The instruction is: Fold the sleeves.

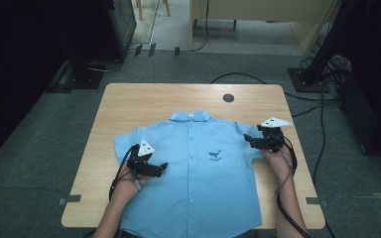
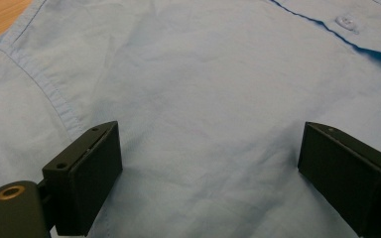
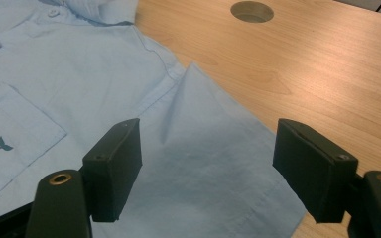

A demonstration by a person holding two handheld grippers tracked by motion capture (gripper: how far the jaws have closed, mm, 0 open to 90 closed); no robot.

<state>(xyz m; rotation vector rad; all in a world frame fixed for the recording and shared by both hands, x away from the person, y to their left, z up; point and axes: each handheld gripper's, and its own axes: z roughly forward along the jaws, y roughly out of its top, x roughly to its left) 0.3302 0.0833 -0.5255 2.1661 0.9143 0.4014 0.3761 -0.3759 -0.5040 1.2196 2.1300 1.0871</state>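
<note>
Flat on the table (image 1: 129, 101), the shirt (image 1: 203, 168) lies under both hand-held grippers (image 1: 161, 168) (image 1: 248, 139), jaws apart.

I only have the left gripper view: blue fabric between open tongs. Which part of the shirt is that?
Observer: In the high view the left tongs hover over the shirt front, just inside its sleeve at the view's left.
Operator: Is the shirt laid flat?
Observer: Yes, spread front up on the table, collar at the far side, hem hanging over the near edge.
Operator: Where are the right tongs?
Observer: Above the other sleeve, open, with nothing gripped.
Operator: Any marking on the shirt?
Observer: A small dark whale print on the chest pocket.
</note>
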